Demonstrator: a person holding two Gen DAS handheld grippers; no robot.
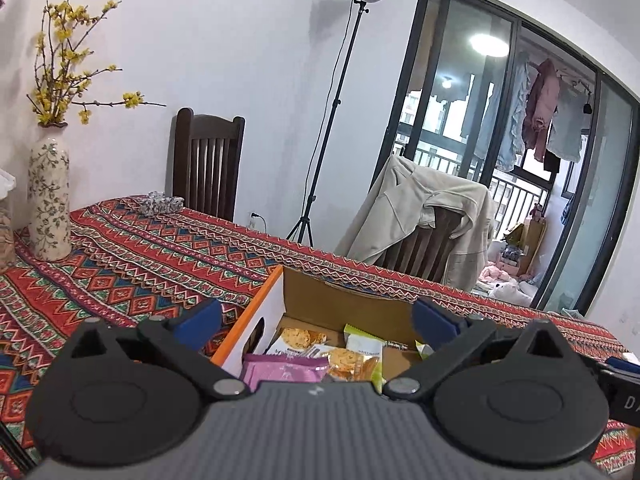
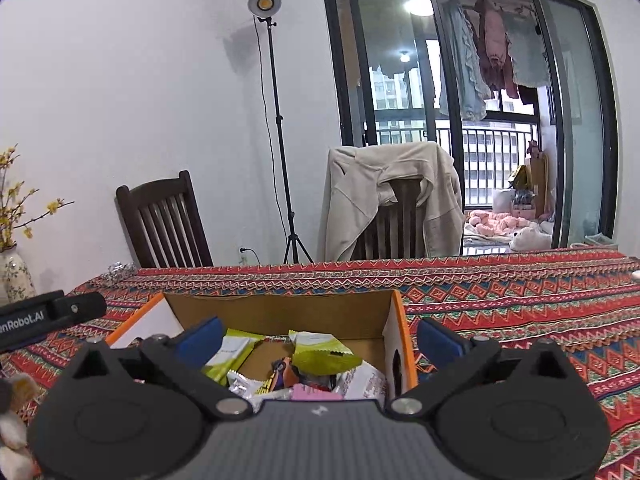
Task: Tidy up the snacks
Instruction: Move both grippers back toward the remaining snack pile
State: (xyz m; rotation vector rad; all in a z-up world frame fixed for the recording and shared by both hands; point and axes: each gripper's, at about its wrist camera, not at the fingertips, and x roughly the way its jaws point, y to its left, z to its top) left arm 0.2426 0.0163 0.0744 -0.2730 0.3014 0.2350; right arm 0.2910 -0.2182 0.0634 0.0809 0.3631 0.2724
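An open cardboard box (image 1: 340, 304) with orange-edged white outer walls sits on the patterned tablecloth. Several snack packets lie in it: a pink packet (image 1: 284, 370), cracker packets (image 1: 298, 338) and a green-and-white packet (image 1: 362, 344). My left gripper (image 1: 318, 320) hangs over the box's left wall, jaws wide apart, nothing between them. In the right wrist view the same box (image 2: 280, 312) holds green packets (image 2: 320, 354) and white wrappers (image 2: 362, 382). My right gripper (image 2: 320, 336) stands open above the box's right side, holding nothing.
A floral vase (image 1: 49, 200) with yellow blossoms stands at the table's left. A small wrapped bundle (image 1: 160, 204) lies near the far edge. Two dark chairs (image 2: 164, 220) stand behind the table, one draped with a beige jacket (image 2: 384, 196). A lamp tripod (image 2: 280, 128) stands by the wall.
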